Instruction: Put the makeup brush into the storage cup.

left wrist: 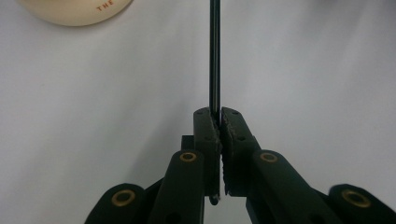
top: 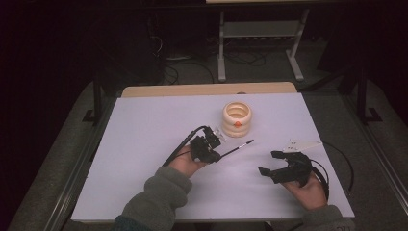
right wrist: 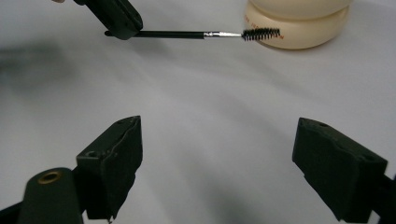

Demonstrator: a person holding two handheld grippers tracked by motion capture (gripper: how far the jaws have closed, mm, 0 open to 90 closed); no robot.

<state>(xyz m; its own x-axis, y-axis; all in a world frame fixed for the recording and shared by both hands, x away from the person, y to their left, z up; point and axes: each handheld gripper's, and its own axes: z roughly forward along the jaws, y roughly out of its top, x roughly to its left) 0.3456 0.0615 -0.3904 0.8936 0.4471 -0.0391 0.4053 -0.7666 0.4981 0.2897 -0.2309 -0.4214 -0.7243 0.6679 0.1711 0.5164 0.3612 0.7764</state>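
The ribbed holder (top: 236, 118) is cream, with an orange mark on its front and orange lettering low on its side. Just beside that holder, the thin brush (right wrist: 205, 34) has a black handle, a silver collar and black bristles. Both grippers, the left gripper (top: 215, 153) and the right gripper (top: 270, 162), are black with brass-coloured rivets, on a plain white table (top: 144, 144).
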